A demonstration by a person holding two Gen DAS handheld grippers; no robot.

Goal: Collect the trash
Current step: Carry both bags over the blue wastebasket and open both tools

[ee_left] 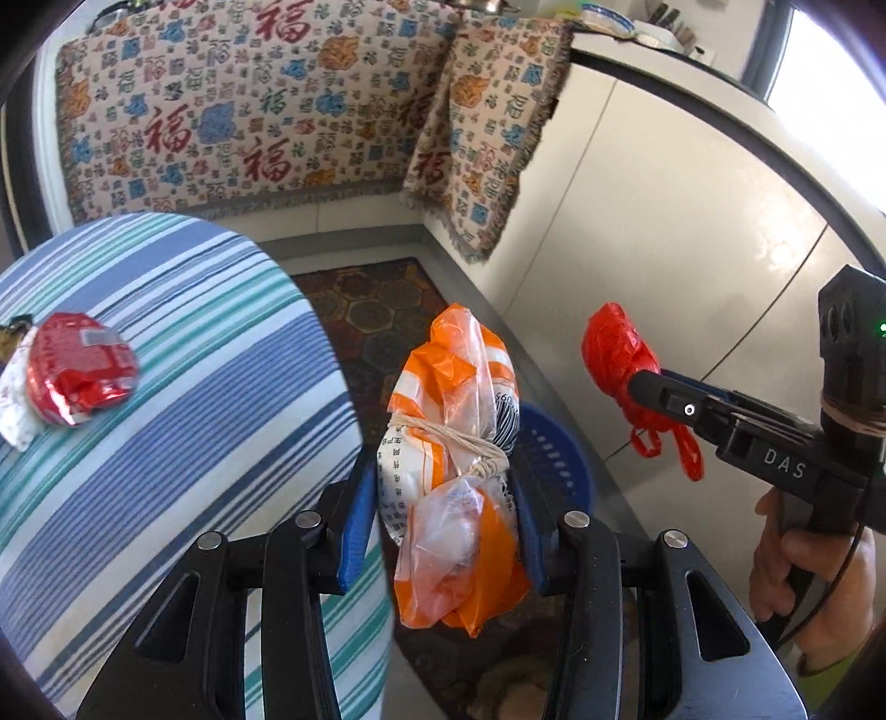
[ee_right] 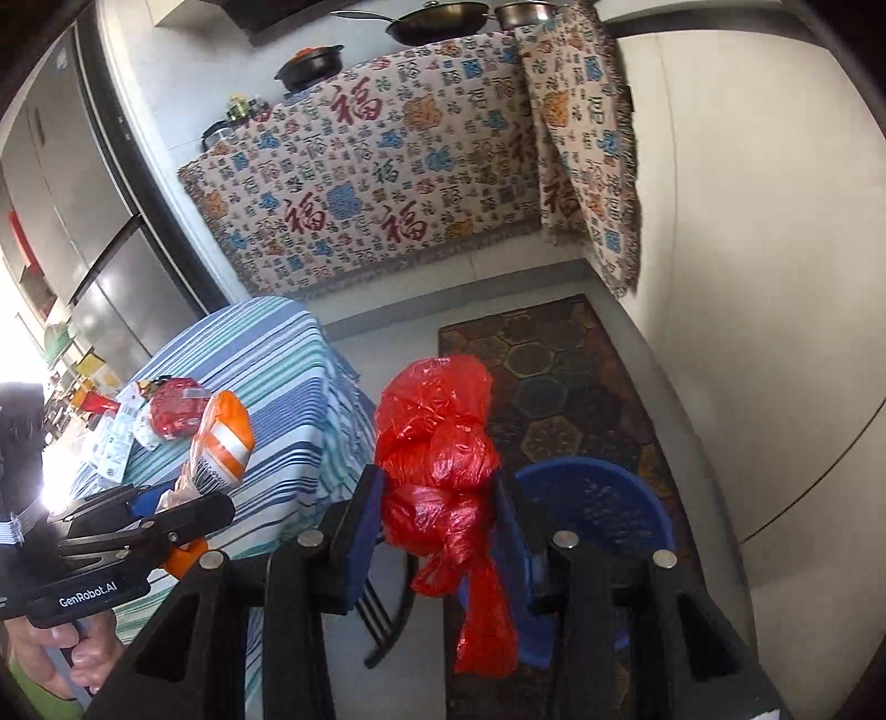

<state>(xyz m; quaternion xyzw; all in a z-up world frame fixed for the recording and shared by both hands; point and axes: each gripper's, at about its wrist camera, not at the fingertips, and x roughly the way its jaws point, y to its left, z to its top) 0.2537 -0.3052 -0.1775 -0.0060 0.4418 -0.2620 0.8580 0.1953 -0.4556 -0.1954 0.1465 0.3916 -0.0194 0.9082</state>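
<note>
Trash is in both tools. The left gripper [ee_left: 448,487] has its blue pads clamped on an orange-and-clear plastic bag [ee_left: 454,443], bundled and tied round the middle with pale string; the bundle stands up past the fingertips and droops below them. The right gripper [ee_right: 437,509] is clamped the same way on a knotted red plastic bag [ee_right: 437,437], whose loose handles hang down under the jaws. From the left tool's side the red bag shows off to the right, pinched at the other tool's tip, with a hand [ee_left: 814,576] wrapped on that tool's grip.

Below and just beyond the held bundles sits a blue bin [ee_right: 603,498] on a dark patterned rug [ee_right: 559,365]; from the right gripper it lies slightly right of the fingers, and behind the left gripper's right finger in its own view. Left of both tools is a table under a striped cloth [ee_left: 183,421], and on it lies a crumpled red wrapper [ee_left: 77,371] with some white packaging beside it. Ahead, a patterned blanket [ee_right: 387,183] hangs over a counter, with pans [ee_right: 437,19] on top.
</note>
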